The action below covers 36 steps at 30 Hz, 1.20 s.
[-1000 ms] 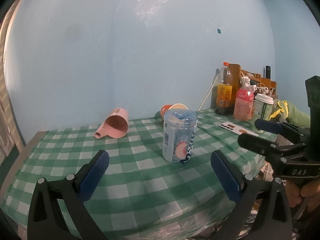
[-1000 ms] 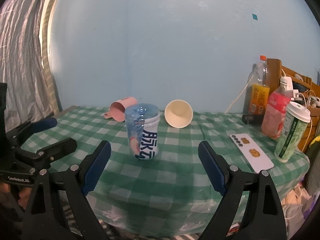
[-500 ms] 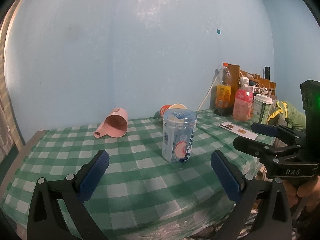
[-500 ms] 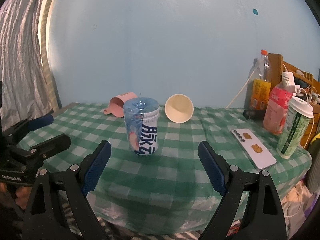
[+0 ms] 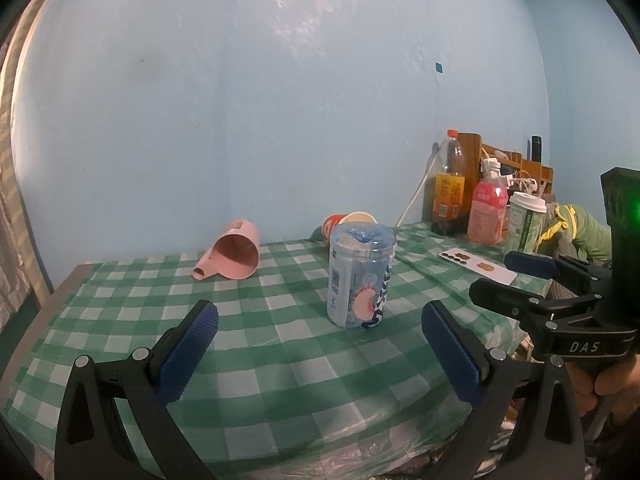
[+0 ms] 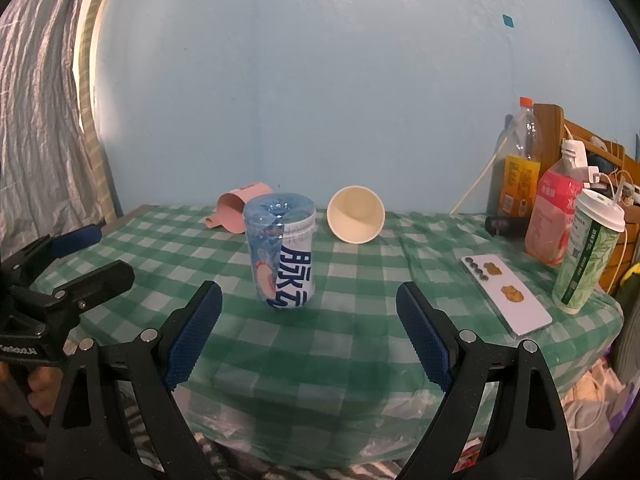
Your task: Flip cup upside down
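Both tongs, left tongs (image 5: 320,354) and right tongs (image 6: 310,330), gape wide and hold nothing; the clear cup (image 6: 281,254) stands mid-frame on the checked worktop (image 6: 360,332), apparently base-up, so flipping looks finished

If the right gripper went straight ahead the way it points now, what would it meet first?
Probably the clear plastic cup with the blue-and-white label: it stands on the checked tablecloth just left of centre between the open jaws of the right gripper. Depth is uncertain.
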Each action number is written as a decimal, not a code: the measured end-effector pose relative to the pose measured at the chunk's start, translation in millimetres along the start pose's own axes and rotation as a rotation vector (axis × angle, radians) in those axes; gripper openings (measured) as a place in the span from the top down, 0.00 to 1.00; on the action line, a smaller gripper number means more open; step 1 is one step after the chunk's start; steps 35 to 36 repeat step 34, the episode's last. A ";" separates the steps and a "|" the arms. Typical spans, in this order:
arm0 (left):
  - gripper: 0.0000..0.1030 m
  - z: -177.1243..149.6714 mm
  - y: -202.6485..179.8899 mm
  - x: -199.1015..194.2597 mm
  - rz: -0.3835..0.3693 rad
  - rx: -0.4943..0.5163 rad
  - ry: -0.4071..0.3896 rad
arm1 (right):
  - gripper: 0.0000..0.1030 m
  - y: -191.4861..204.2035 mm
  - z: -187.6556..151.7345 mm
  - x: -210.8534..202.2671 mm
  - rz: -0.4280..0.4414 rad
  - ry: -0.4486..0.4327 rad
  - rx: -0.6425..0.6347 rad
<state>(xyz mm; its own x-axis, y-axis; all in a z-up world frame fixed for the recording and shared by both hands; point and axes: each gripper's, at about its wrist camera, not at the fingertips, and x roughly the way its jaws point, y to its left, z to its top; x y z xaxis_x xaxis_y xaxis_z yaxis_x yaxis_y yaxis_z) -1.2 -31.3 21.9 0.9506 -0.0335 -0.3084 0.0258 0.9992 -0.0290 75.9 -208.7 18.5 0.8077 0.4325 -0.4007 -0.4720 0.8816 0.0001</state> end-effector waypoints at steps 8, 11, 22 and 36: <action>0.00 0.7 1.8 -2.8 0.017 -0.001 -0.008 | 0.15 -2.1 -0.3 -0.6 0.000 -0.001 0.006; 0.00 1.4 2.7 -3.0 0.022 -0.007 -0.006 | 0.15 -3.1 -0.3 -1.6 -0.001 -0.002 0.011; 0.00 1.4 0.4 -0.7 0.048 0.004 0.009 | 0.15 0.3 -0.1 -1.7 -0.005 0.001 0.004; 0.00 -0.3 -5.4 -0.6 0.042 0.038 0.008 | 0.15 1.5 0.0 -1.8 -0.006 0.008 0.002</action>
